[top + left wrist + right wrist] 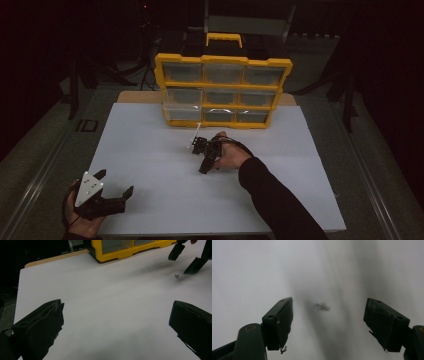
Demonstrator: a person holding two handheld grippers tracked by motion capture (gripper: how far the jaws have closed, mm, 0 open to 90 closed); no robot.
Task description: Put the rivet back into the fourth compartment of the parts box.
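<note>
Left gripper (116,189) nearest camera, bottom-left corner of worktop (150,165), parked. Jaws wide apart, nothing between, bare white surface beneath in left gripper view.

Right gripper (196,146) mid-worktop, tilted down over a small screw (322,306). Jaws spread wide, nothing held; screw lying on its side on the surface between the two jaws, touching neither. Well short of the yellow organizer (222,90) standing at the far edge.

Handling, as a judgement: tiny, light, stiff metal, smooth; likely to roll or skid away if nudged by one jaw first. No fragility concern. Best taken across the shank or just under the head, jaws lowered to the surface with the screw centred, closed slowly and squarely. Small target against wide pads, so easy to miss or to pinch off-centre and flick out.

View differences: right gripper view gives screw orientation and centring between jaws, but blurred, no surroundings. Left gripper view gives a side look: screw (176,276) as a shiny speck on the worktop with right gripper (185,261) jaw tips just above and beside it, plus organizer (120,252) base. High view gives overall layout, both hands, organizer drawers; screw itself too small to make out there.
</note>
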